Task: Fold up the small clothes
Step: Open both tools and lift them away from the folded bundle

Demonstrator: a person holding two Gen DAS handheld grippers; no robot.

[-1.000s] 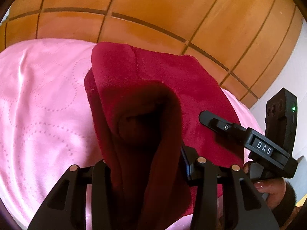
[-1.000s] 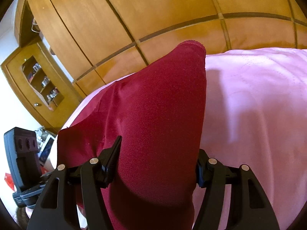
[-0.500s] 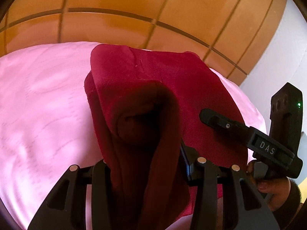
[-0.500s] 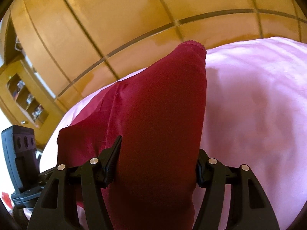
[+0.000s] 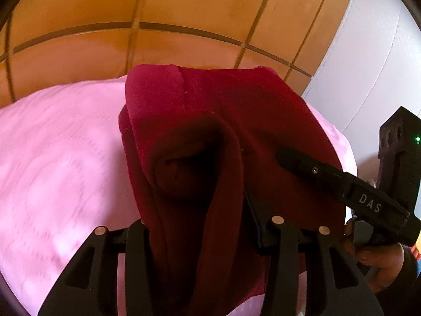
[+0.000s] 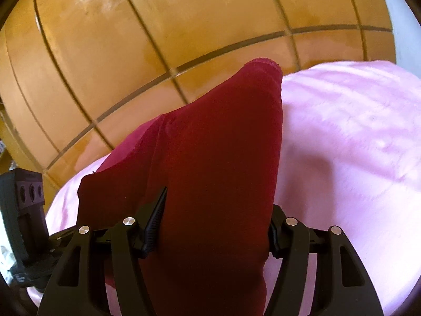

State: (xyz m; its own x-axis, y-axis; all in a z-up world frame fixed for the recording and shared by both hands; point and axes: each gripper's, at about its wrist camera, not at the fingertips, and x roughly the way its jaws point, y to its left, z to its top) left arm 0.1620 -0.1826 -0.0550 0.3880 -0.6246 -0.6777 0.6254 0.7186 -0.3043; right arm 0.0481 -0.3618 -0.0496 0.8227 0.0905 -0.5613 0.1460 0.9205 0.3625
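Observation:
A dark red garment hangs bunched between my left gripper's fingers, which are shut on it; it drapes over the pink bedspread. In the right wrist view the same red garment rises in a taut fold from my right gripper, shut on it, with its far corner up by the wooden wall. The right gripper's body shows at the right of the left wrist view, and the left gripper's body at the left of the right wrist view.
The pink bedspread covers the bed under both grippers. A panelled wooden wall stands behind the bed, with a white wall at the right. A hand holds the right gripper.
Both grippers have swung with the garment: the wooden wall fills more of each view, the shelf unit has left the right wrist view, and more white wall shows at the left wrist's right.

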